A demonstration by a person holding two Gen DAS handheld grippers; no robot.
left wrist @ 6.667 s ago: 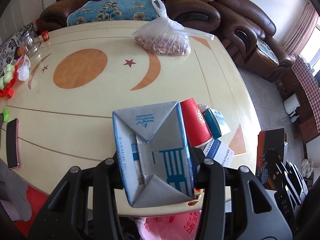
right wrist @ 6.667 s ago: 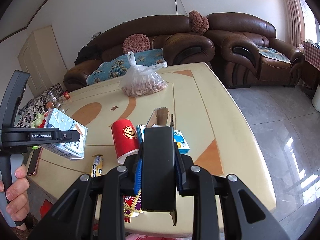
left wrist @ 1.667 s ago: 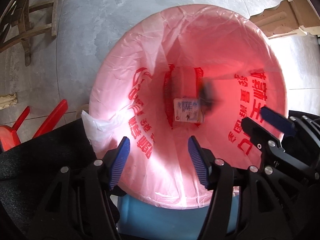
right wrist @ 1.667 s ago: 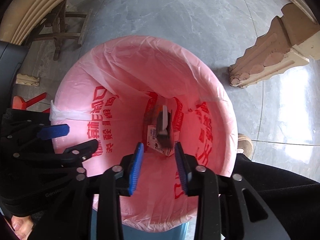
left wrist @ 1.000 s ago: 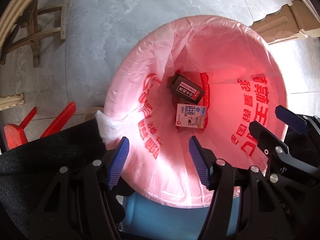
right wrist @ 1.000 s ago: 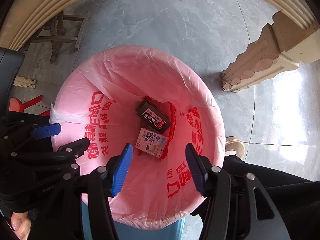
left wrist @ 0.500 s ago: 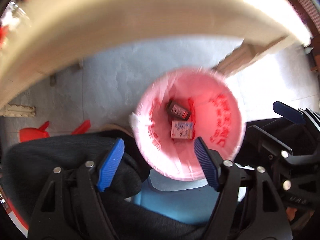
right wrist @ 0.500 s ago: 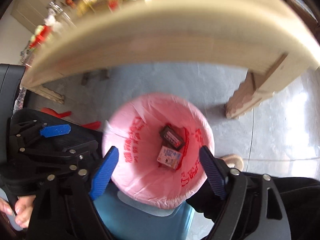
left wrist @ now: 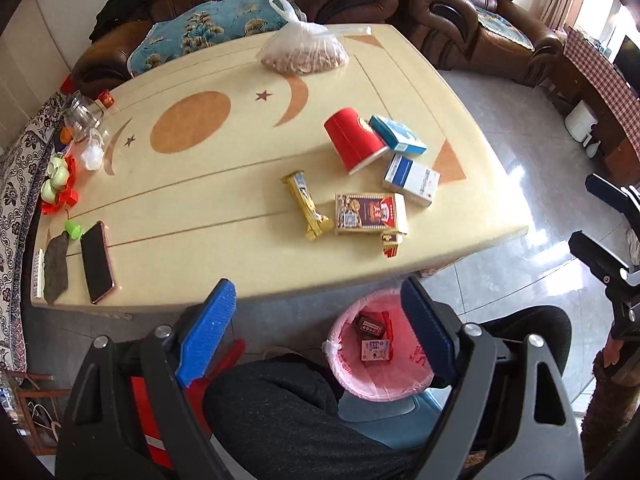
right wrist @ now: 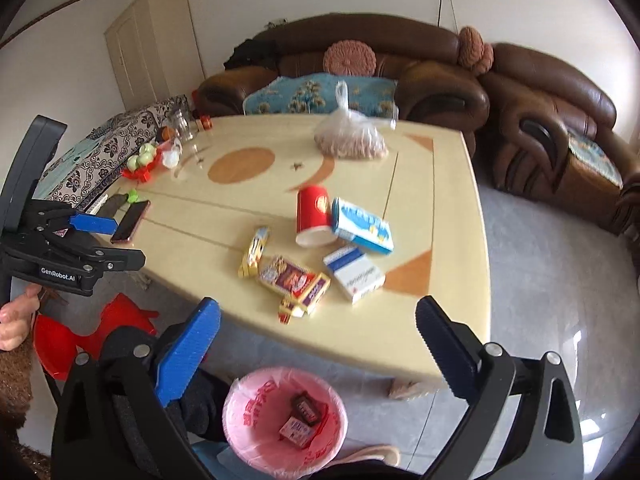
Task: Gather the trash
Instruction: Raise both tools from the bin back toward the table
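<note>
Your left gripper point(left wrist: 316, 328) has just been opening its jaws; they stand wide apart with nothing between the blue pads. Ahead of them on the cream tabletop point(left wrist: 192, 216), from left to right, lie a dark phone point(left wrist: 97, 262) beyond the left jaw, a gold snack wrapper point(left wrist: 307, 210), a gold-and-red printed box point(left wrist: 370, 214), a red paper cup point(left wrist: 354, 144) on its side, a white-and-blue box point(left wrist: 412, 179) and a blue carton point(left wrist: 397, 135) beside the cup. Below the tabletop's near edge, just inside the right jaw, stands the pink-lined trash bin point(left wrist: 340, 368), a dark packet point(left wrist: 370, 326) and a small pale carton point(left wrist: 375, 350) lying in its bottom.

Your right gripper point(right wrist: 318, 344) has also just been opening: its jaws are spread as wide and hold nothing. The same bin sits between them, low in that view, and the tabletop litter lies beyond them.
</note>
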